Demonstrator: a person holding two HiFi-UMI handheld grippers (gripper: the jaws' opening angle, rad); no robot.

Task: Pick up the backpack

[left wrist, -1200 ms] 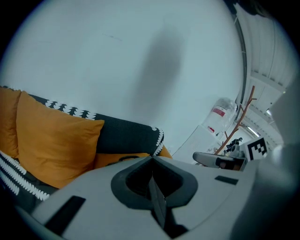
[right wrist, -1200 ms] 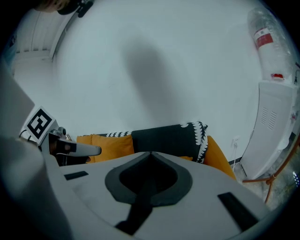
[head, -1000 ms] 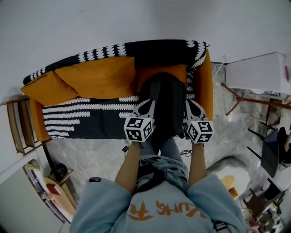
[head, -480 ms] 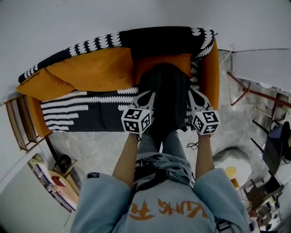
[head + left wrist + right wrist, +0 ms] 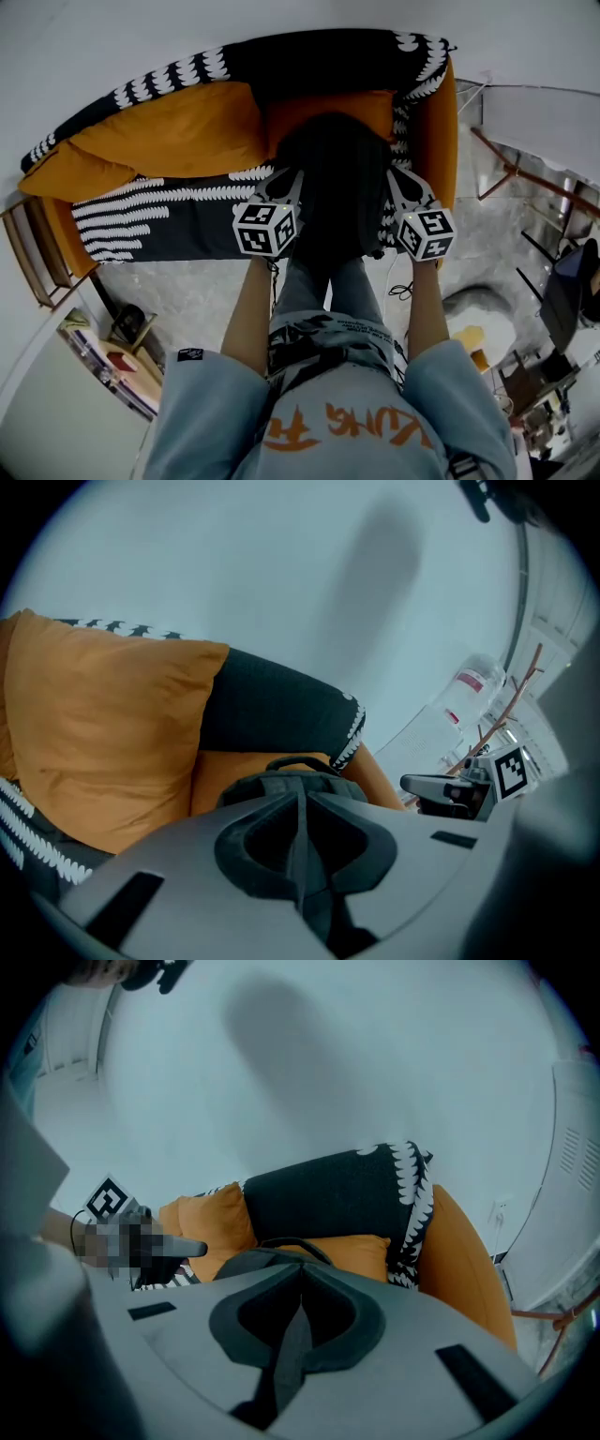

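Observation:
A black backpack (image 5: pixel 333 187) stands upright at the right end of the sofa seat, against an orange cushion (image 5: pixel 328 111). My left gripper (image 5: pixel 287 180) is at its left side and my right gripper (image 5: pixel 397 180) at its right side. Both are shut, each with a dark strap of the backpack running between its jaws. In the left gripper view the jaws (image 5: pixel 300 795) meet just below the backpack's top (image 5: pixel 267 780). From the right gripper (image 5: pixel 302 1269) the backpack's top and carry handle (image 5: pixel 281 1243) show the same way. The backpack's lower part is hidden by my arms and legs.
The sofa (image 5: pixel 169 225) has a black, white-patterned cover, orange cushions (image 5: pixel 169 131) and an orange right arm (image 5: pixel 441 131). A white cabinet (image 5: pixel 539 122) stands to its right and a wooden rack (image 5: pixel 28 262) to its left. Clutter lies on the floor at both lower corners.
Both grippers have come down together with the backpack between them, and the left one has drifted a little to the left. Their jaws have stayed shut.

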